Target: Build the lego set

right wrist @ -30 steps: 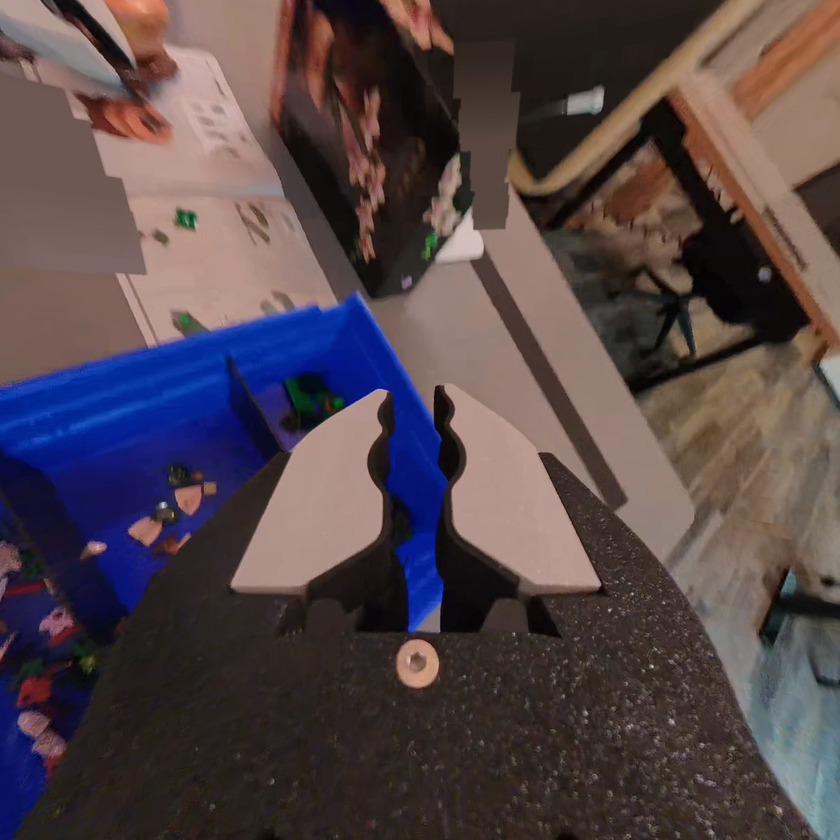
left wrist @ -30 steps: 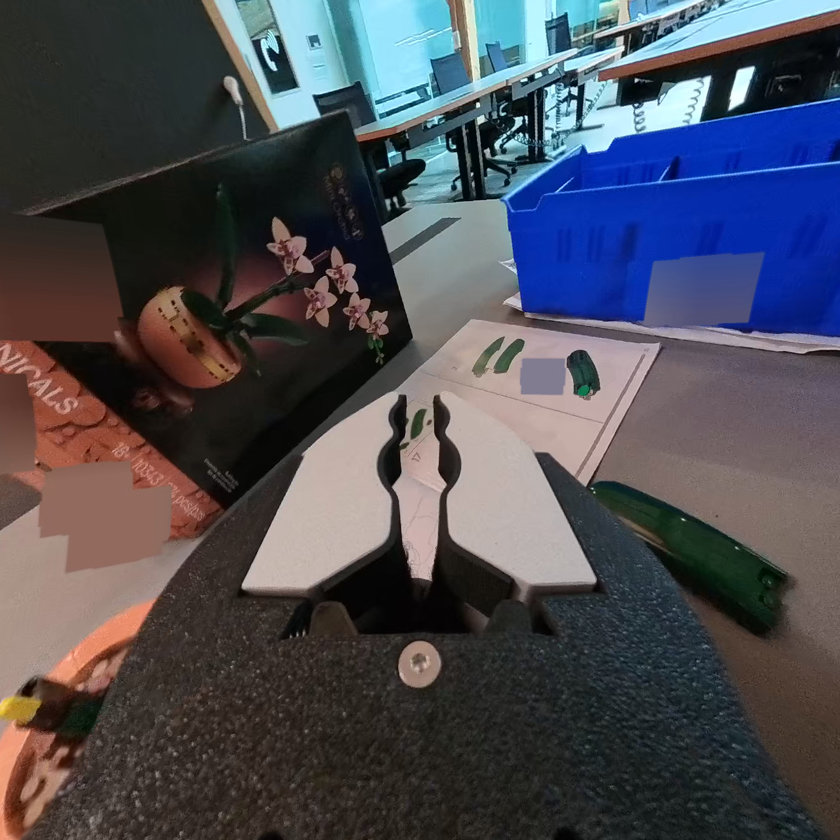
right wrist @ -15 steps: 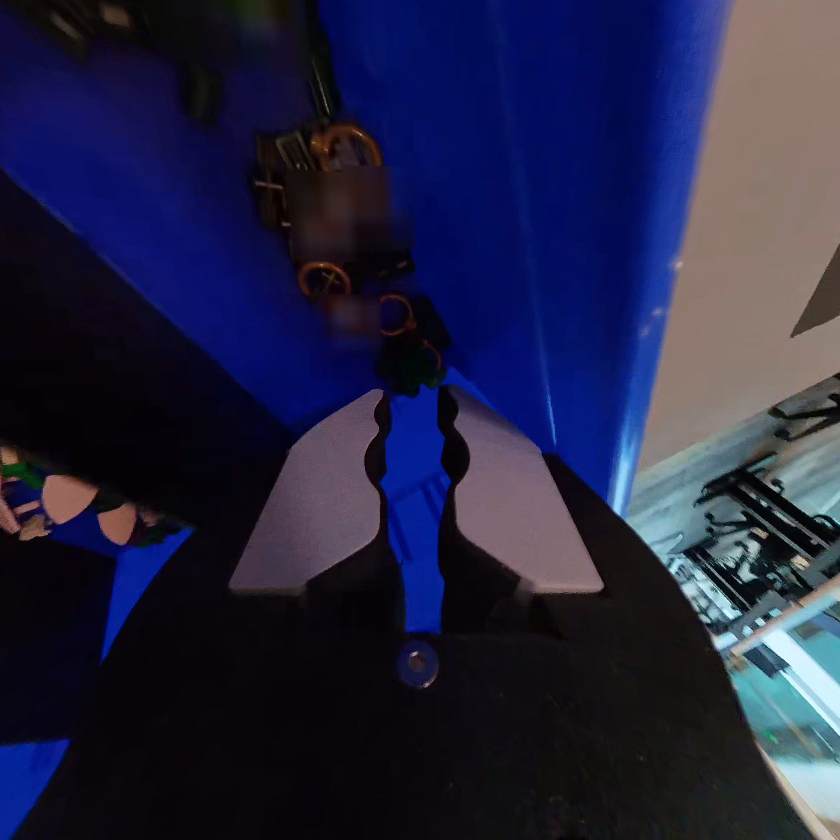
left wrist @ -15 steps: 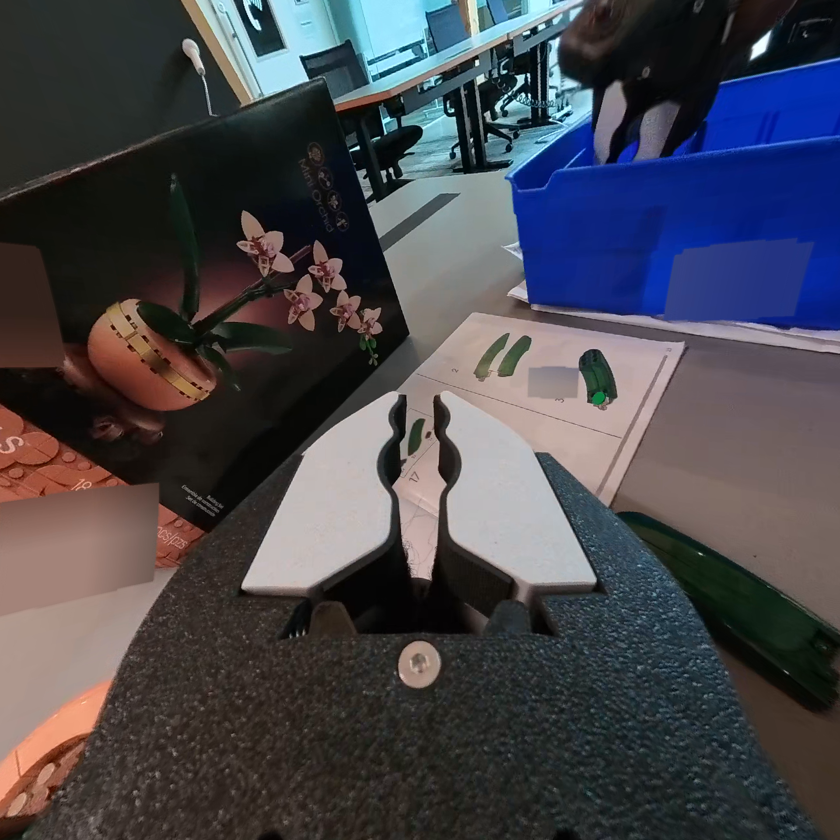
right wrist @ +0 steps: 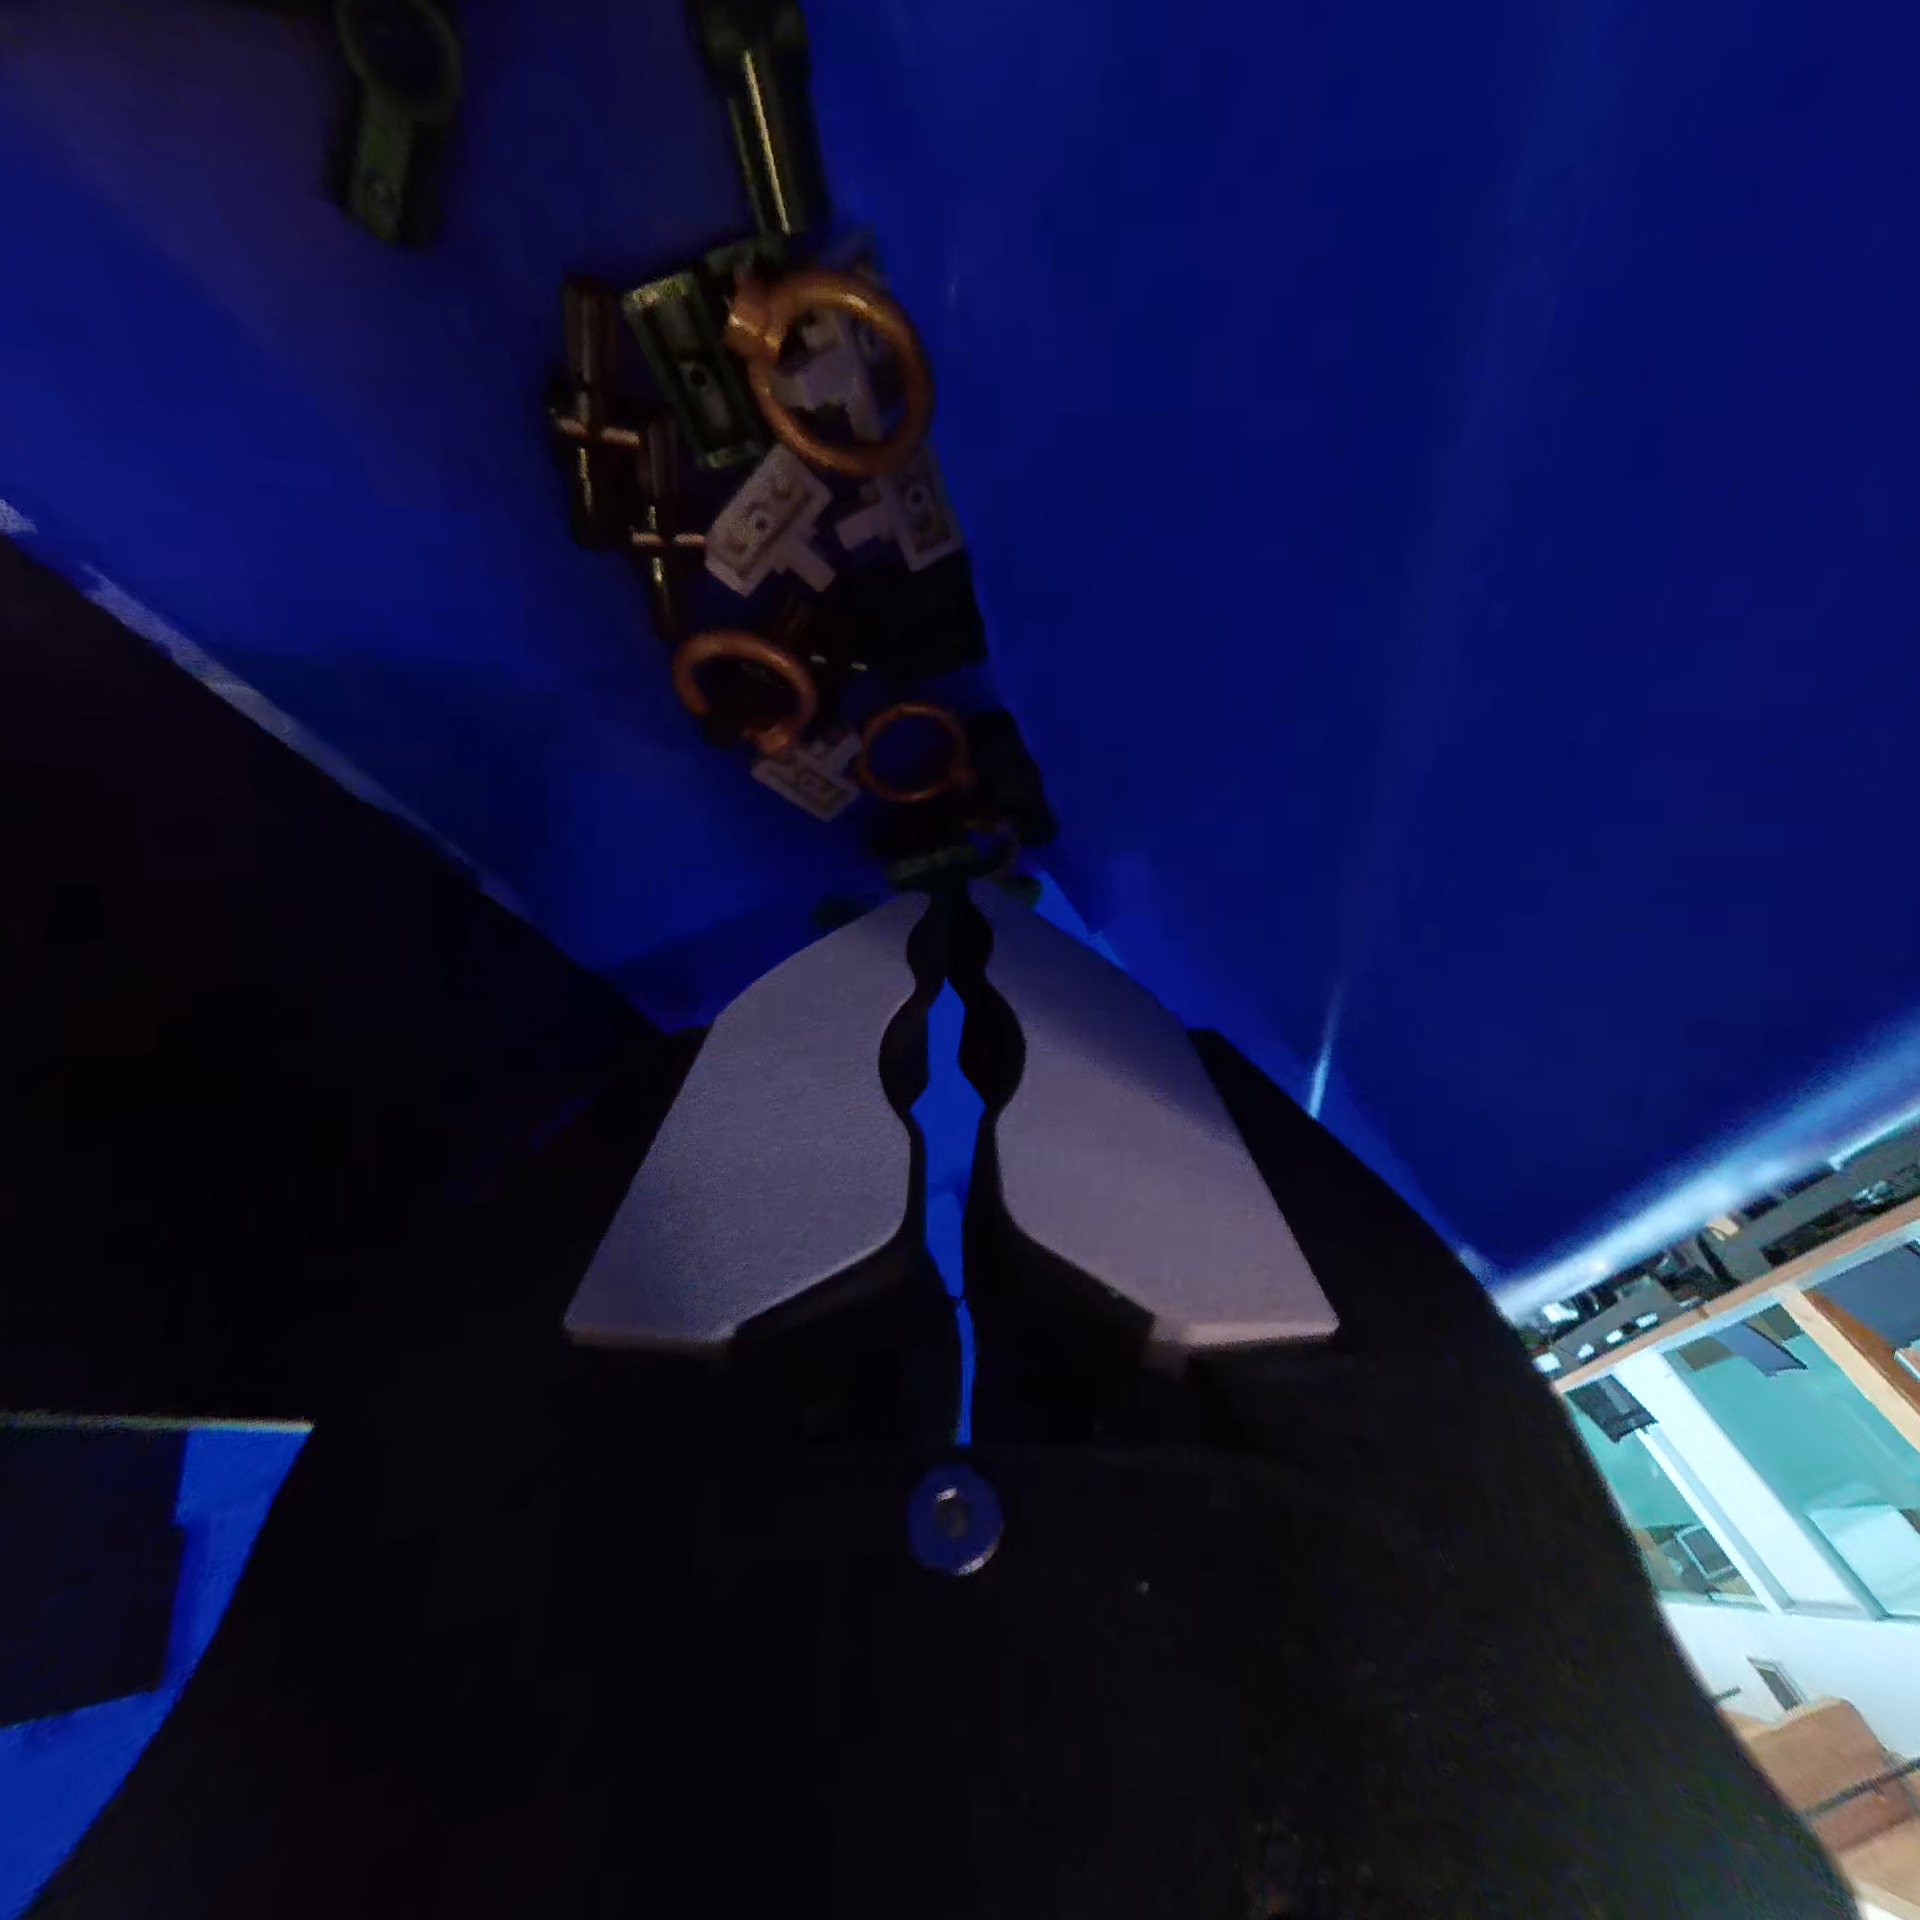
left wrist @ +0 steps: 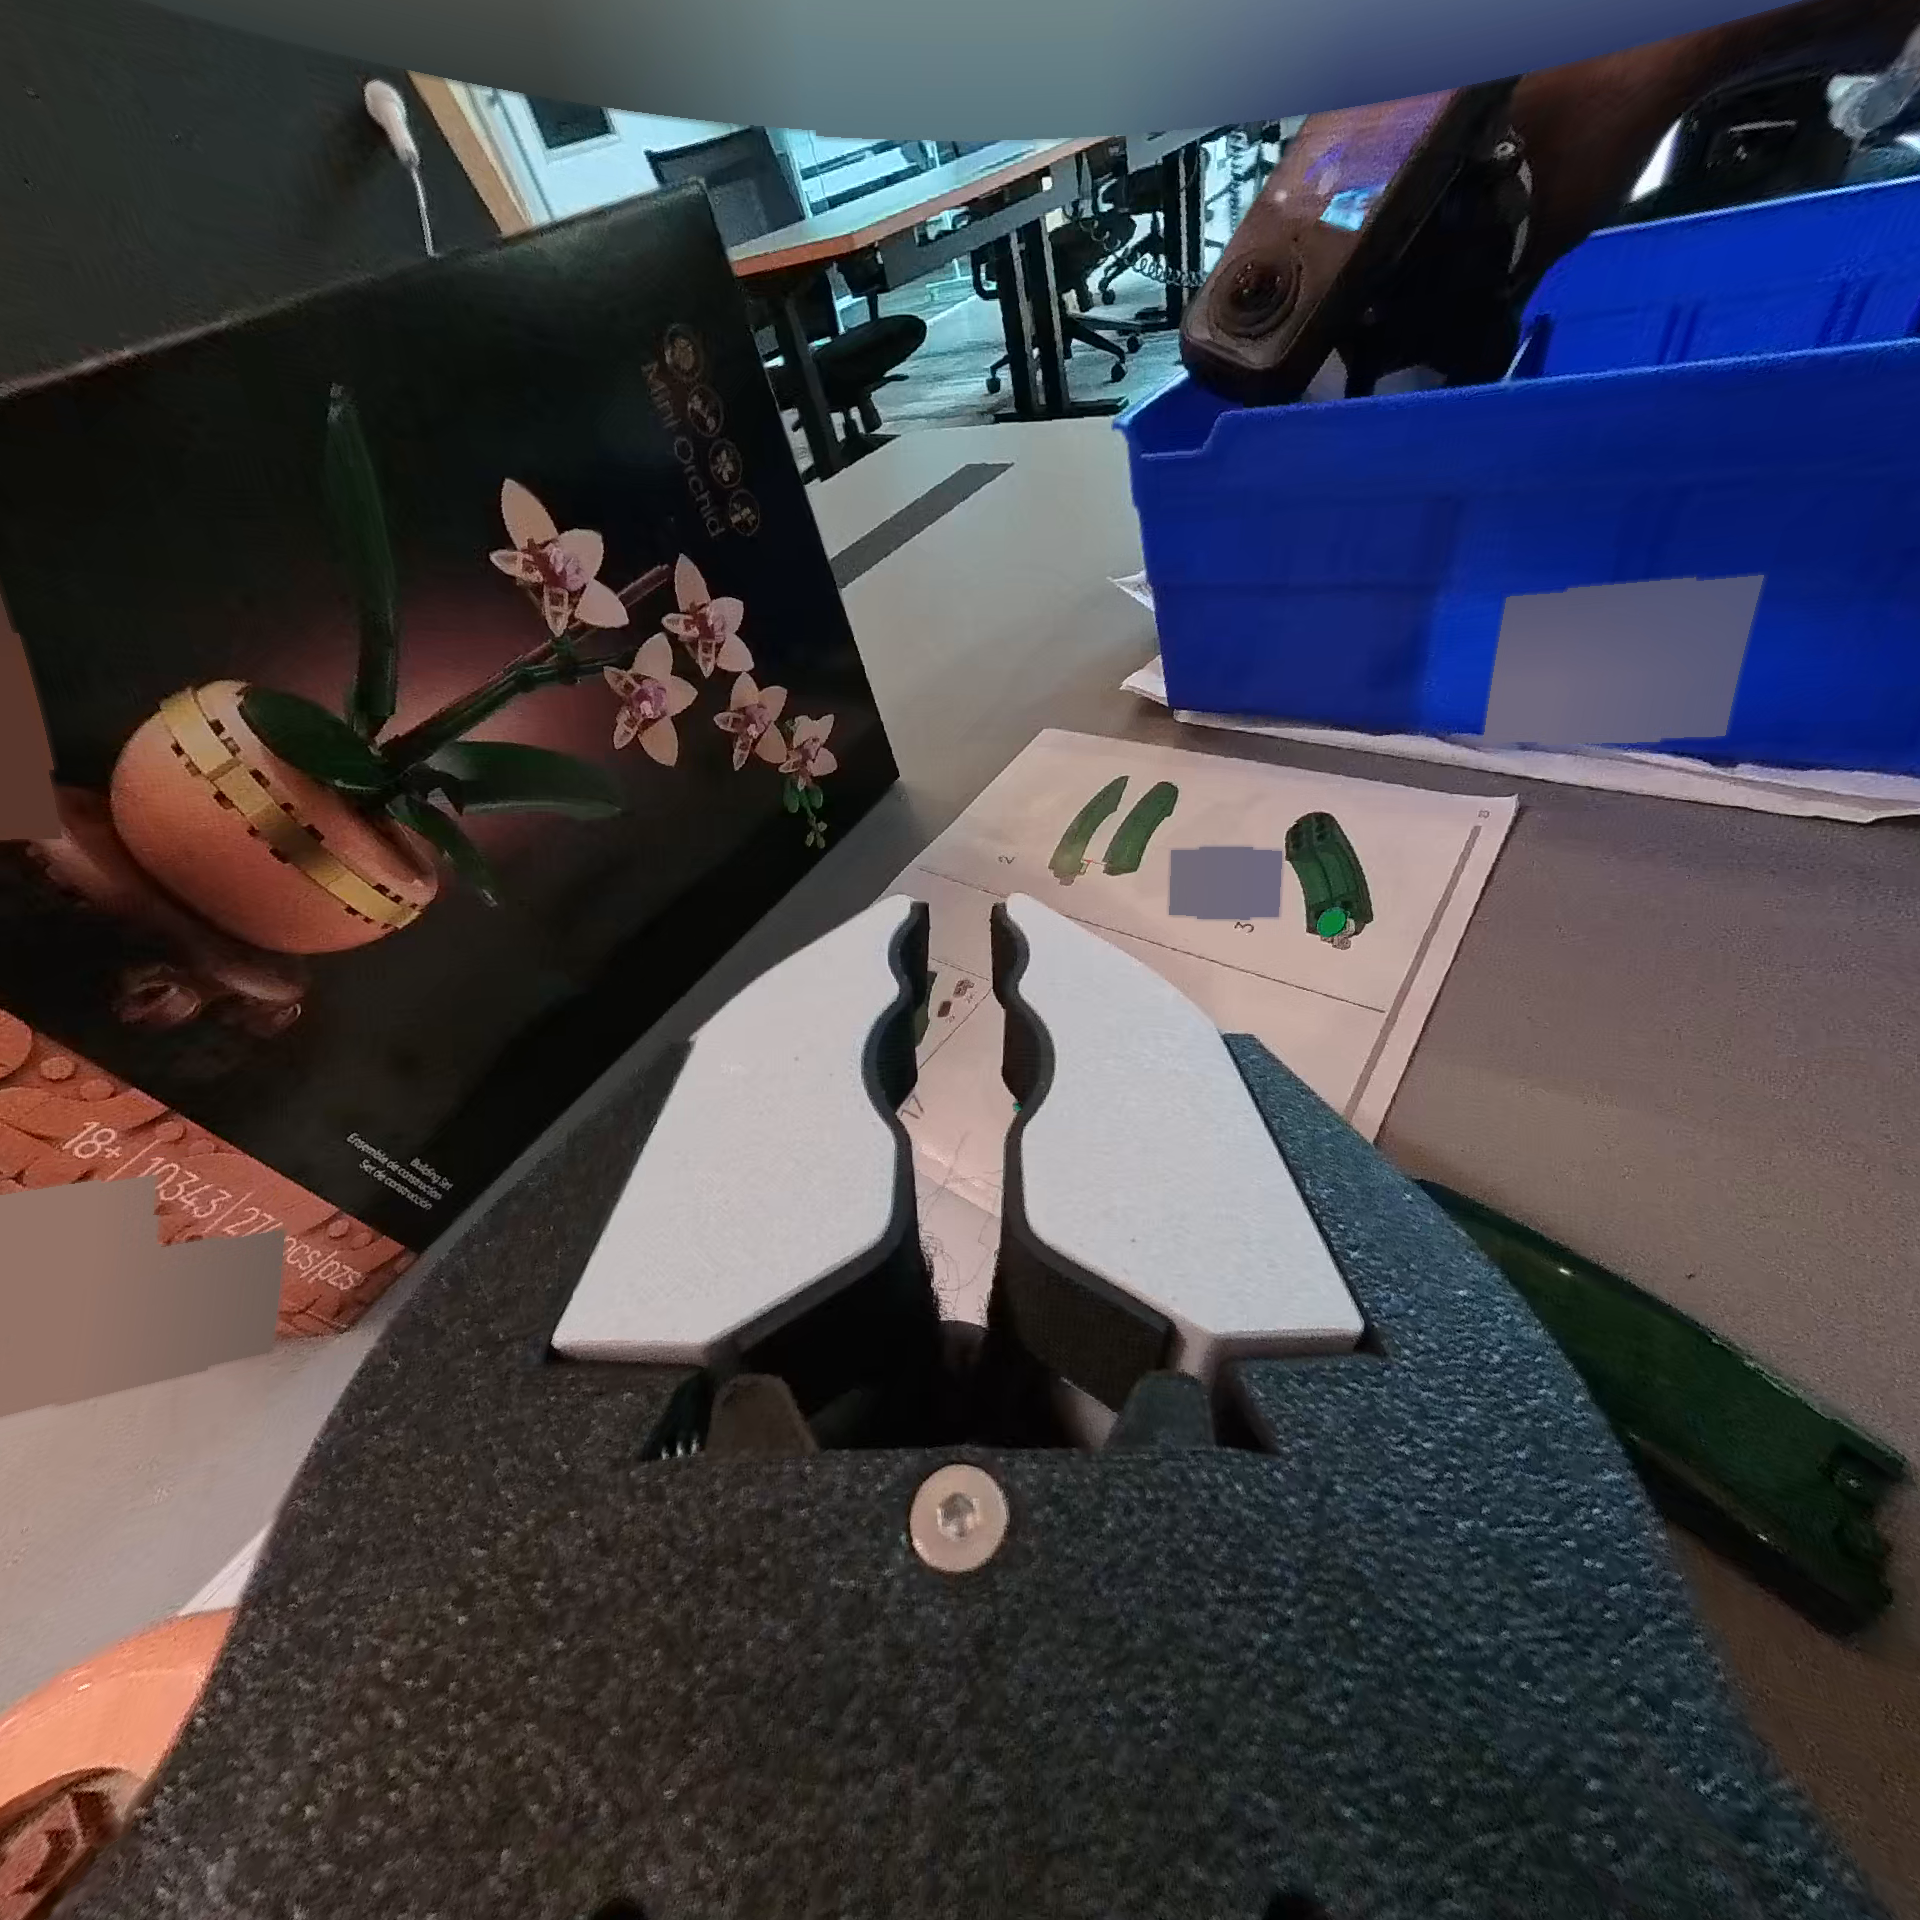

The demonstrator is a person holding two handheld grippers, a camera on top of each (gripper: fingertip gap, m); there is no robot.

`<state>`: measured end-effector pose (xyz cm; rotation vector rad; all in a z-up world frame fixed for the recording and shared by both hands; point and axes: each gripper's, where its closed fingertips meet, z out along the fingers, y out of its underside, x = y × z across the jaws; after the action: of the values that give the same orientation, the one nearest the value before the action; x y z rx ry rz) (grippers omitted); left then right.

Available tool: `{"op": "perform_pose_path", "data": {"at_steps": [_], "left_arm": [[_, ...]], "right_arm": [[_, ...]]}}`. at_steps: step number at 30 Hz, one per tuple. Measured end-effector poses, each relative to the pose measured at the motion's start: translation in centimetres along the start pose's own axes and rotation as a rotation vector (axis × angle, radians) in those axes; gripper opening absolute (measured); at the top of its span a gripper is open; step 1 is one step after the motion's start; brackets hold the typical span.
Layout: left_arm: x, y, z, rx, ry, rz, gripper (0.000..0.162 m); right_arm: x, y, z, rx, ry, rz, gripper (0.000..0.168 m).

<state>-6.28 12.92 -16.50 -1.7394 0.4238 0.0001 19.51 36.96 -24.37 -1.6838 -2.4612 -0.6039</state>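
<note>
My right gripper (right wrist: 954, 904) is down inside the blue bin (right wrist: 1351, 520). Its jaws are closed onto a small dark green piece (right wrist: 935, 871) at the tips, at the near end of a pile of gold rings (right wrist: 831, 374), white plates (right wrist: 769, 520) and dark pieces. In the left wrist view its body (left wrist: 1351, 281) dips into the bin (left wrist: 1403, 561). My left gripper (left wrist: 958, 914) is open a little and empty, above the instruction sheet (left wrist: 1247, 883). A long dark green leaf piece (left wrist: 1662, 1392) lies on the table to its right.
The set's black box (left wrist: 416, 675) stands at the left. A terracotta-coloured pot part (left wrist: 94, 1704) shows at the lower left corner. A white paper (left wrist: 1558, 774) lies under the bin. Desks and office chairs stand beyond the table.
My right gripper went down into the bin compartment and its jaws narrowed onto the small green piece. My left gripper shifted slightly left and stayed open.
</note>
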Motion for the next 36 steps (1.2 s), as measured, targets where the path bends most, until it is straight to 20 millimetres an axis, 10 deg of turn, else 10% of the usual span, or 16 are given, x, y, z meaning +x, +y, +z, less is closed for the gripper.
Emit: {"op": "perform_pose_path", "data": {"at_steps": [21,27,36], "left_arm": [[0.8,-0.5,-0.1,0.023,0.022,0.018,0.011],[0.8,-0.8,-0.2,0.036,0.02,0.021,0.011],[0.6,-0.3,-1.6,0.02,0.015,-0.037,0.011]], "right_arm": [[-1.5,-3.0,-5.5,0.343,-0.093,0.097,0.0],[-1.7,-4.2,-7.0,0.479,-0.142,0.171,0.037],[0.9,-5.6,-12.1,0.63,-0.033,0.346,0.037]]}}
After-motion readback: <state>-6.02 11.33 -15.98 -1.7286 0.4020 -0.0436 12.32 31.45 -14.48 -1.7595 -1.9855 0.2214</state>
